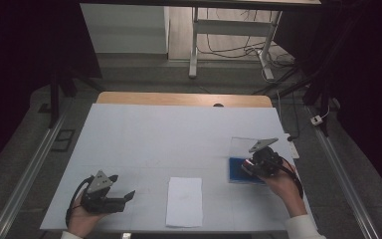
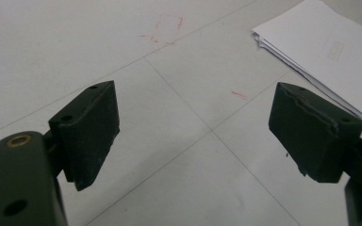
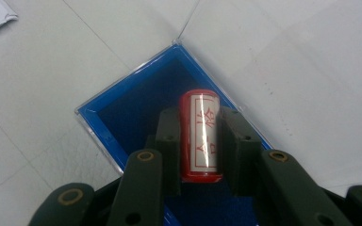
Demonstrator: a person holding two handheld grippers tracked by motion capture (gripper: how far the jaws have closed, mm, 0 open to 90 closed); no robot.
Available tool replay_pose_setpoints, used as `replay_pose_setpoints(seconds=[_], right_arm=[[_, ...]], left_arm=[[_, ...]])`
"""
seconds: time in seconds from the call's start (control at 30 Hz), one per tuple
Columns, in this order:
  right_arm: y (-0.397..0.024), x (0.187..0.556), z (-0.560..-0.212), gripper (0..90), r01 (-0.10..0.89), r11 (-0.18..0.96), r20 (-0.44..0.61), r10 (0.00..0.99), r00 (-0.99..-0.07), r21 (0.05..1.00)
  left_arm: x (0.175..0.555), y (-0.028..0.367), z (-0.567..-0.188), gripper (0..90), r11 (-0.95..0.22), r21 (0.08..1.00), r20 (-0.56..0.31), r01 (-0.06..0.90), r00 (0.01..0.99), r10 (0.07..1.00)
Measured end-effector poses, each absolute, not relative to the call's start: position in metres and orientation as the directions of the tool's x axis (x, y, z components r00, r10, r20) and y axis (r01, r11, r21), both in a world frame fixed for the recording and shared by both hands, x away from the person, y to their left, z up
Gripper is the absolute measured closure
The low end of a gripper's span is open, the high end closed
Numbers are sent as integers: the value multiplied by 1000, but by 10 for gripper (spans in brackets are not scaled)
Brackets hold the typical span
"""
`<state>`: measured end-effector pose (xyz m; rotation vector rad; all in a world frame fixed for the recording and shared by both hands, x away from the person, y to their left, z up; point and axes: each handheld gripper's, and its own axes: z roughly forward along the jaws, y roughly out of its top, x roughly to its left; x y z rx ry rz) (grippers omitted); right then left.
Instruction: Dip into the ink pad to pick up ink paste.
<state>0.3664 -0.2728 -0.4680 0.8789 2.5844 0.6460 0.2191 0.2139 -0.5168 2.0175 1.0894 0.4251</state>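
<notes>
A red cylinder (image 3: 199, 134) with a white label and red characters is clamped between the jaws of my right gripper (image 3: 199, 113), which is shut on it. It hangs over a blue tray in a clear case (image 3: 122, 106), seen at the table's right as the blue tray (image 1: 236, 169) with the right gripper (image 1: 258, 164) above it. My left gripper (image 2: 193, 125) stands open over the bare white table cover, nothing between its jaws. In the high view the left gripper (image 1: 122, 198) rests near the front left, pointing right.
A stack of white paper sheets (image 1: 184, 200) lies at the front middle of the table, also the paper sheets (image 2: 320, 52) beyond the left gripper. A clear lid (image 1: 246, 145) stands behind the blue tray. Faint red marks (image 2: 167, 28) show on the cover.
</notes>
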Motion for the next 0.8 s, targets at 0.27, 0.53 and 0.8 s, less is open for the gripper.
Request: replay_pose_setpoints(seconds=[0.27, 0.53, 0.8], right_arm=[[-274, 366, -469, 712, 483, 700, -157, 638, -754, 526], [-275, 365, -470, 712, 477, 696, -160, 639, -752, 536], [-277, 365, -471, 712, 477, 691, -153, 640, -753, 543]], left_arm=[[219, 214, -517, 173, -321, 770, -70, 551, 574, 816], [219, 213, -517, 172, -322, 770, -70, 551, 575, 815], [219, 214, -517, 172, -324, 769, -68, 551, 575, 815]])
